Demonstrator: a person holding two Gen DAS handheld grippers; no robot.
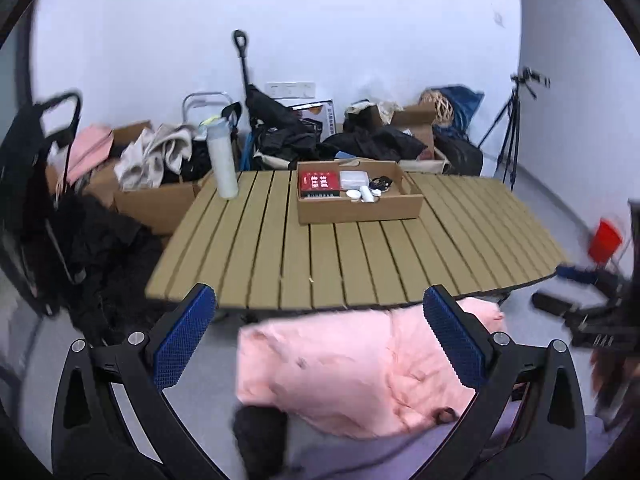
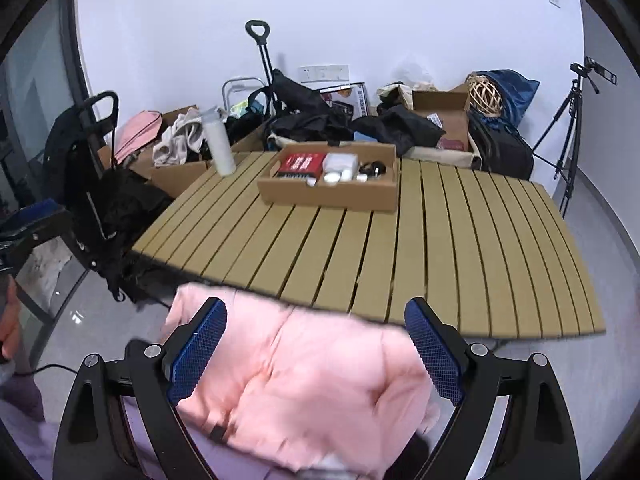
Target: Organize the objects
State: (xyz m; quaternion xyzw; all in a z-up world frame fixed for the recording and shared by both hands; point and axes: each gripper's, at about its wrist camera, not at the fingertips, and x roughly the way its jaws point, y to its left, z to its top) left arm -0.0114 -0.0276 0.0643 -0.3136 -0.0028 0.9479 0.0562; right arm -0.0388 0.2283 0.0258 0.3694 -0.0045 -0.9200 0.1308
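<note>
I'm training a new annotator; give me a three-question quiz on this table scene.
1. True or false: the left hand-held gripper is open.
2. What stands on the slatted table left of the cardboard tray? A) white bottle B) red cup C) lamp
3. Fill in: the book in the tray is ____ in colour.

Key: 1 true; 2 A, the white bottle; 3 red, the book.
</note>
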